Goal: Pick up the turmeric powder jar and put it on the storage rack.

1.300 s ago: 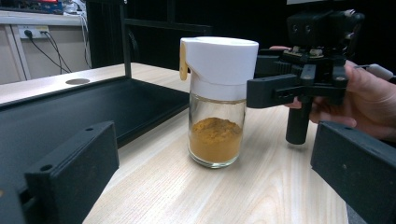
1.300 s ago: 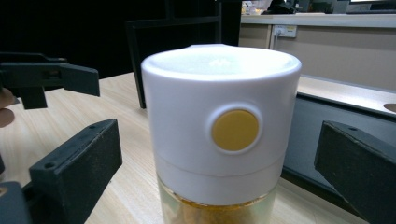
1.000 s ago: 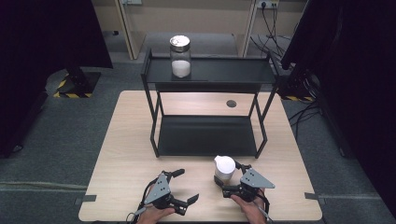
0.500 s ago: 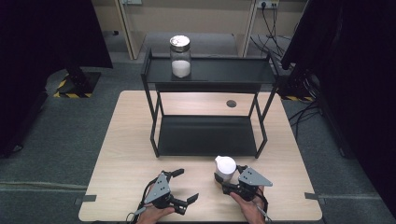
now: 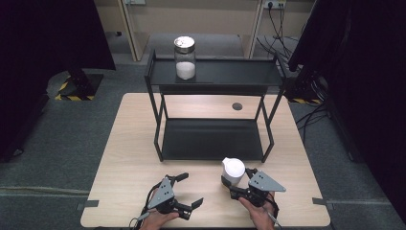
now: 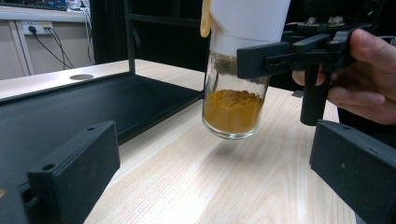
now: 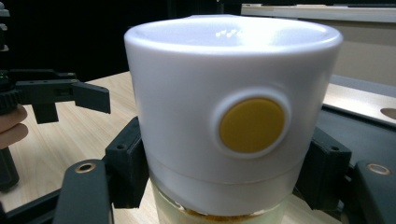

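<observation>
Pinching the jar at the glass just under its white cap with the right gripper, jaws pressed on both sides, and holding it just off the table, at about five o'clock from the rack, near its front right leg. Left gripper spread, holding nothing, at nine o'clock from the jar. Likely a pick in hand; next probably calls for carrying it to a shelf, keeping it upright: long axis vertical, cap up, yellow powder at the bottom.
</observation>
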Tool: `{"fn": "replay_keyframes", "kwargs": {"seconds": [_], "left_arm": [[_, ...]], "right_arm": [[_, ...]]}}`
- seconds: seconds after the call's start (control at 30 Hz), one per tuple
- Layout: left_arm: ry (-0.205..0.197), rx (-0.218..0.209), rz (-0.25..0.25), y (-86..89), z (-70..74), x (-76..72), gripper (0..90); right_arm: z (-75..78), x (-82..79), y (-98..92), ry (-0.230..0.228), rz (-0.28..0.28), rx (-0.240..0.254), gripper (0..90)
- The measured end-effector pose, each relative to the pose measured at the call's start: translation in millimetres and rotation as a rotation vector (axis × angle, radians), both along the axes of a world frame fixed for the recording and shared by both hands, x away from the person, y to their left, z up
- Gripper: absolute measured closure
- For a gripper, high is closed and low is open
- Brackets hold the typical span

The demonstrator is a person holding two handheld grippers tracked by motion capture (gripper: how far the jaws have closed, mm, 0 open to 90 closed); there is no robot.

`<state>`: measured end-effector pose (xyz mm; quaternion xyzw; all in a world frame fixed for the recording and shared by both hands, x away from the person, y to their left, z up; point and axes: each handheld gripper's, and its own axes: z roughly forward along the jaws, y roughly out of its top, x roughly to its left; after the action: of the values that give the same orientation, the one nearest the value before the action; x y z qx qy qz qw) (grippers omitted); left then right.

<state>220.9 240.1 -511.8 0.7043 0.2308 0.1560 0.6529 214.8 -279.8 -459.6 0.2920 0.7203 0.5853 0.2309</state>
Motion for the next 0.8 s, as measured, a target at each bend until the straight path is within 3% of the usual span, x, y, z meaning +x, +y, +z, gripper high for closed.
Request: {"fn": "replay_keyframes", "kwargs": {"seconds": [0.27, 0.8], "left_arm": [[-0.001, -0.003, 0.008, 0.1, -0.1, -0.4, 1.0], [0.001, -0.006, 0.01, 0.8, -0.7, -0.3, 1.1]], "right_arm": [[16.7, 2.7, 1.4, -0.013, 0.019, -0.013, 31.0], [51.2, 15.1, -0.9, -0.027, 0.051, 0.007, 31.0]]}}
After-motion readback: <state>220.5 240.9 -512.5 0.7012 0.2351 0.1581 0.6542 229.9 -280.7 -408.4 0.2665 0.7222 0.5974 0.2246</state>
